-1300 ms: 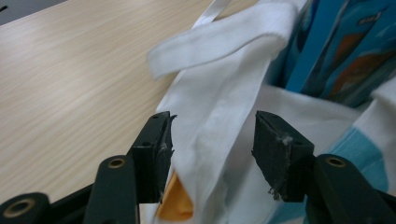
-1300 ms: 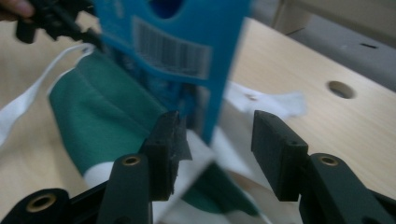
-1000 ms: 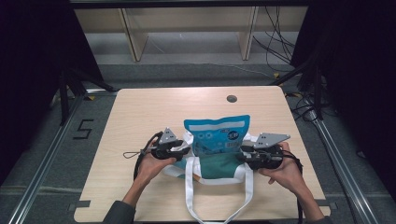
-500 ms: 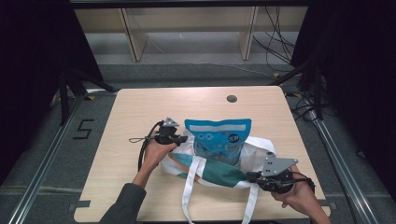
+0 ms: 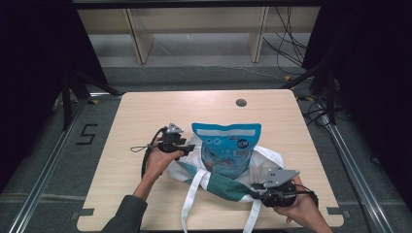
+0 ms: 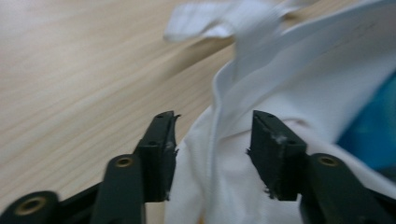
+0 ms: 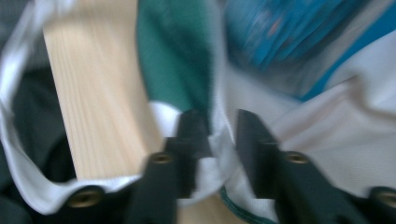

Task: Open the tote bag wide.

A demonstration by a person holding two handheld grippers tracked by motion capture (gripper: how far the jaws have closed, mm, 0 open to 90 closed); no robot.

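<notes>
A blue snack bag (image 5: 227, 148) lies on a white and green tote bag (image 5: 221, 184) in the middle of the table. My left gripper (image 5: 189, 147) is at the tote's left edge. Its jaws stand open, with a fold of the white tote fabric (image 6: 299, 79) between them (image 6: 212, 154); the blue snack bag (image 6: 369, 126) shows at the right. My right gripper (image 5: 254, 187) is at the tote's near right rim, shut (image 7: 222, 135) on the white hem beside the green lining (image 7: 173, 56). The snack bag (image 7: 289, 32) is blurred beyond it.
The tote's two white straps (image 5: 190, 204) trail toward the near edge of the wooden table (image 5: 145, 111). A round cable hole (image 5: 240, 102) sits near the far edge. Bare tabletop lies at the left and back. Shelving stands beyond the table.
My right gripper has pulled the tote's rim toward the near right. My left gripper has shifted left and away. The tote has spread under the snack bag.
</notes>
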